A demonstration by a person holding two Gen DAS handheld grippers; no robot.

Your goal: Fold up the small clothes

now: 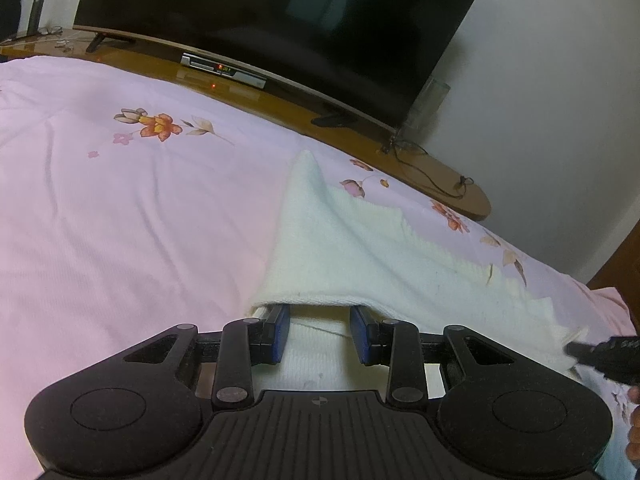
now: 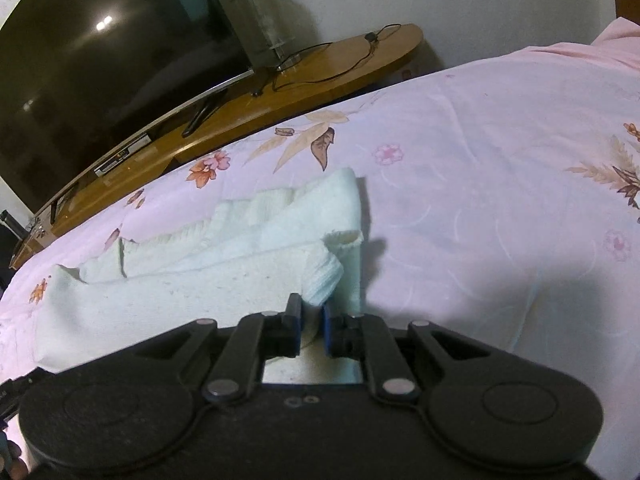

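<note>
The left gripper (image 1: 319,314) points downward, jaws narrowly apart, tips tucked under the white garment (image 1: 344,256) on the bed (image 1: 120,200). The right gripper (image 2: 311,312) also tilts down, pinching 1 fold of it; no writing legible.

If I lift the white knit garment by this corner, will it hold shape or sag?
Likely sag: the white knit garment already drapes in soft folds. Probably light, judging by its thin edges. The ribbed knit may stretch, and it could drag on the pink bedspread.
</note>
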